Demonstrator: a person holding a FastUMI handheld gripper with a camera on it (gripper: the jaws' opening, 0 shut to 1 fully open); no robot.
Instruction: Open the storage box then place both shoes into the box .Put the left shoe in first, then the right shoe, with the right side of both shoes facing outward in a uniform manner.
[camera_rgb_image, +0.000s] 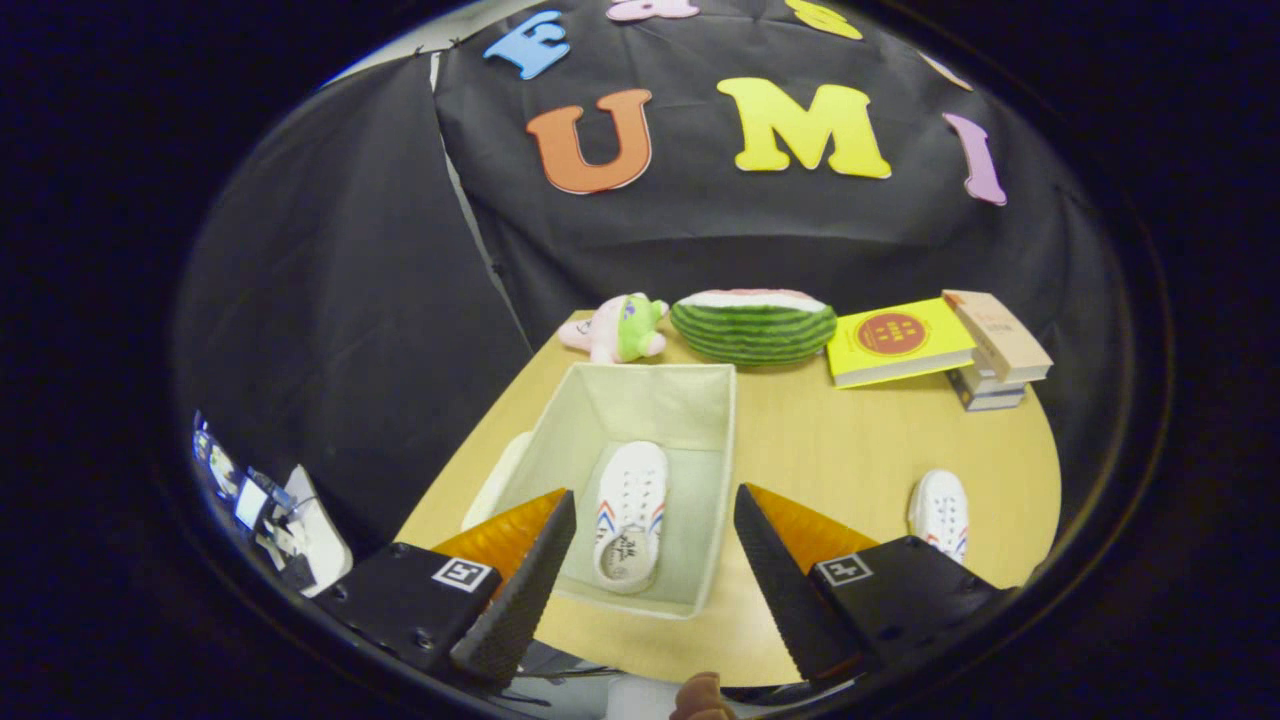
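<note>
No legible text on the books (935, 345) or shoe insole (626, 560).

Two white shoes: one in the storage box (690, 400), at (630, 515), one on the table at (940, 510). One box. One plush toy (620, 328), one watermelon cushion (753, 325), roughly four books (940, 345). One gripper (650, 540), fingers spread, empty.

The gripper (655, 530) is wide open. Its two fingers (520, 590) point forward and hold nothing.
</note>
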